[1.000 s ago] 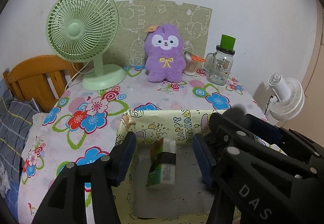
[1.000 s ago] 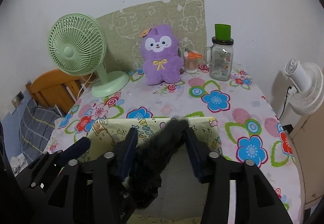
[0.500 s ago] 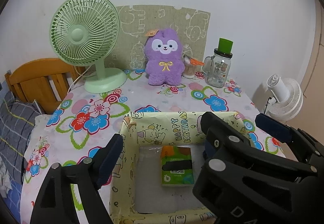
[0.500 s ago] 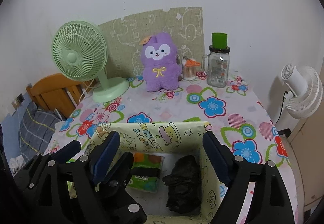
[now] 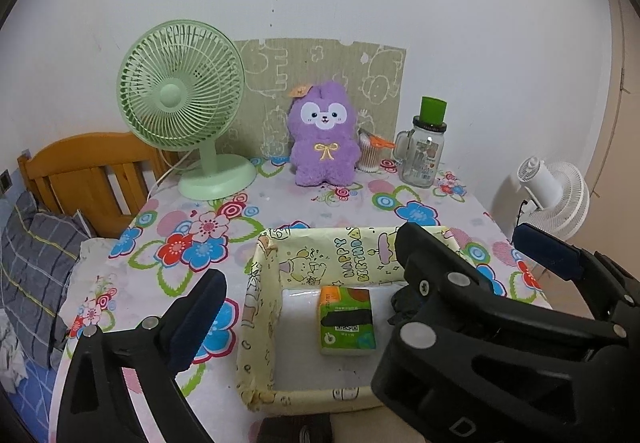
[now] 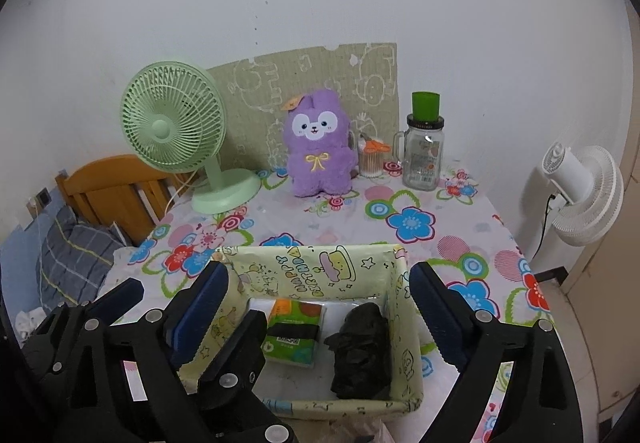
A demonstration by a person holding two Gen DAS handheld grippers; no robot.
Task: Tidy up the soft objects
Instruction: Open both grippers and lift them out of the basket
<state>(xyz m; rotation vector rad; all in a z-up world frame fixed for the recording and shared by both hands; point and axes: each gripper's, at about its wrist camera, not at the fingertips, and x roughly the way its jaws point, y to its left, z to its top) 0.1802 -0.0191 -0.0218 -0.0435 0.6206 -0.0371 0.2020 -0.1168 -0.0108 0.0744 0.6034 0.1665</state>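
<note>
A shallow box point(image 5: 356, 249), soft-walled and wrapped in pale yellow cartoon paper printed with "Happy Birthday", sits on the near part of a table point(image 5: 280, 203) covered in a glossy floral cloth. Its floor is plain white. Inside lie two soft things: a flat rectangular tissue pack point(image 5: 347, 321) in crinkly green and orange film with a black band and a QR code, and just to its right a crumpled black bag point(image 6: 360, 351), shiny and lumpy, resting against the box's right wall. The pack and bag lie side by side; whether they touch cannot be told.

The left gripper point(image 5: 312, 275) hovers above the box with its jaws spread wide and nothing between them: the dark blue ribbed pad point(image 5: 200, 319) on its left finger hangs outside the box's left wall, and the pack shows in the gap between the fingers, lower down. The right gripper point(image 6: 316, 319) is likewise spread wide and empty, its two blue pads straddling the box's side walls, with both pack and bag below and between them.

At the back of the table a fluffy purple plush point(image 5: 323, 135) with a yellow bow stands upright against a corrugated green board point(image 5: 372, 71). A mint plastic fan point(image 5: 180, 99) stands to its left; a glass jar point(image 5: 424, 151) with a green cap stands to its right.
</note>
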